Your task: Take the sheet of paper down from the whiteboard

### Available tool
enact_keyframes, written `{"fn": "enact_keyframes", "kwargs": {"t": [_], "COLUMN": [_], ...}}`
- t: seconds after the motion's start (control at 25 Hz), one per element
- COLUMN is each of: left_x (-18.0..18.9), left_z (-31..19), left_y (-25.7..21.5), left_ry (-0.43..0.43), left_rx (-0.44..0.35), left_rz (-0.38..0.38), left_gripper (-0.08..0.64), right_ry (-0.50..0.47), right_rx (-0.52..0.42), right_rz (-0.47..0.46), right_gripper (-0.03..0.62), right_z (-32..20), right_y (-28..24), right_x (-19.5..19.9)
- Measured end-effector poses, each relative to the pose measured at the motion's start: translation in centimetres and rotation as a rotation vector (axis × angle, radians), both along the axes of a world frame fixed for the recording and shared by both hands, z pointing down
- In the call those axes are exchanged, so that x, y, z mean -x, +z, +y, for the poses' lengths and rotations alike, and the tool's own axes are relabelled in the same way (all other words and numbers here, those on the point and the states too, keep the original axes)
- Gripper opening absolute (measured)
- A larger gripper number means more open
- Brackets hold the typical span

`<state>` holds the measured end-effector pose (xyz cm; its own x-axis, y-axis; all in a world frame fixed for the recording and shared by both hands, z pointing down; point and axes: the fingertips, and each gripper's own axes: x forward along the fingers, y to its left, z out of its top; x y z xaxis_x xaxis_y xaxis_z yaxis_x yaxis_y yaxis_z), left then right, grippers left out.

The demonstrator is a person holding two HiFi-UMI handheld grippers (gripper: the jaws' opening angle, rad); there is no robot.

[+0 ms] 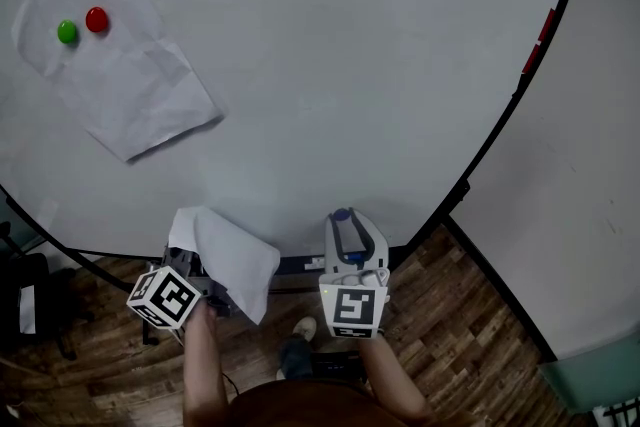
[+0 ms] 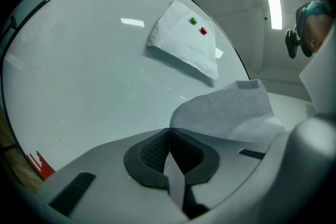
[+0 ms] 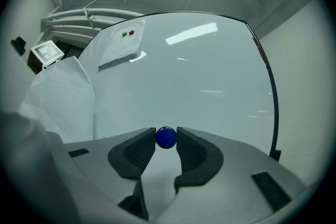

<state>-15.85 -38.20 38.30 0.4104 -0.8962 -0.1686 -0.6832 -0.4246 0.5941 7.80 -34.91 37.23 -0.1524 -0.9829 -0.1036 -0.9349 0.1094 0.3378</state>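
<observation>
On the whiteboard (image 1: 350,65), a creased white sheet (image 1: 130,85) hangs at the upper left under a green magnet (image 1: 67,32) and a red magnet (image 1: 97,19). Low at the board's bottom edge, my left gripper (image 1: 200,280) is shut on a second white sheet (image 1: 235,260), which droops over it. The left gripper view has this paper (image 2: 226,113) pinched between the jaws (image 2: 168,136), with the pinned sheet (image 2: 184,44) beyond. My right gripper (image 1: 343,215) is beside it, jaws closed on a small blue magnet (image 3: 166,137), close to the board.
A red object (image 1: 547,25) sits on the board's black right frame. A white wall (image 1: 590,165) lies to the right. Below is wooden floor (image 1: 470,315), with the person's shoe (image 1: 305,327) and a dark chair (image 1: 20,305) at the left.
</observation>
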Motion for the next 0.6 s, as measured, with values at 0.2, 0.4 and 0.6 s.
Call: {"fn": "enact_keyframes", "kwargs": {"t": [0.2,0.4,0.6], "left_x": [0.17,0.18,0.42], "left_z": [-0.1,-0.07,-0.14], "left_y": [-0.04,-0.19,-0.01], "left_ry": [0.0,-0.003,-0.004], "left_rx": [-0.005,-0.01,-0.001], "left_rz": [0.003,-0.015,-0.006], "left_gripper": [0.025,0.025,0.025], "right_ry": [-0.009,-0.009,-0.01], "right_rx": [-0.004,0.0,0.01], "right_rz": [0.004,0.013,0.008], "right_gripper": [0.136,0.135,0.135], "right_z": [0.14,0.03,-0.08], "right_y": [-0.21,-0.09,0.11], "right_x": [0.25,0.46,0.74]}}
